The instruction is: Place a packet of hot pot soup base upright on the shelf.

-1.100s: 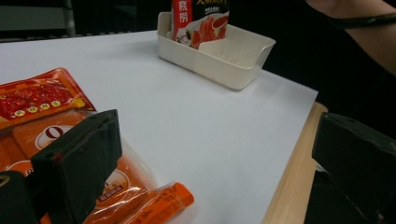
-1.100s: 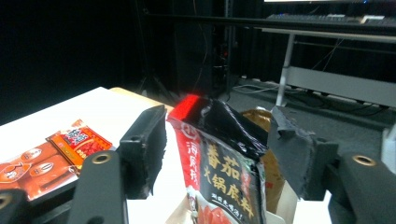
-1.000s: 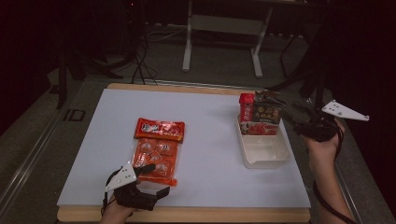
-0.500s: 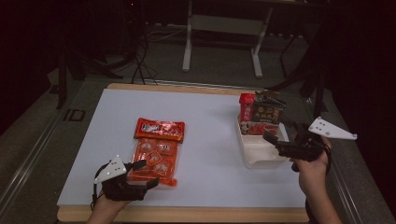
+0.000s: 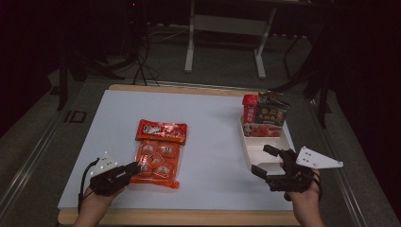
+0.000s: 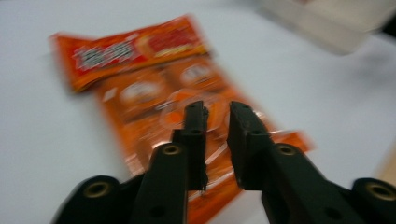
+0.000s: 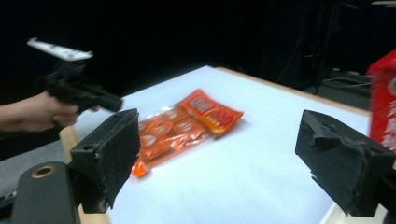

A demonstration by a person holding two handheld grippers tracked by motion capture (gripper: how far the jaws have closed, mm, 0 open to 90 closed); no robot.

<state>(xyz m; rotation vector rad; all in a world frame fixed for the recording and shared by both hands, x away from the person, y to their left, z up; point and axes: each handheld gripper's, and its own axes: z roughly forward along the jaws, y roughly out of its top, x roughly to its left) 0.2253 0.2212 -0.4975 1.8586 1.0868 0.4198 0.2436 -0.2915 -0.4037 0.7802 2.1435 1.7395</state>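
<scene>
Grippers [image 5: 135, 166] [image 5: 265, 161] over white table [image 5: 213, 127], dark room.

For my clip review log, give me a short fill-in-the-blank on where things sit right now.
1. The orange snack pack lies flat on the white ____.
2. The red and black boxes stand in the far end of the white ____.
3. The right gripper has its jaws wide ____.
4. The left gripper points at the ____ pack.

Missing words: table; tray; open; orange
</scene>
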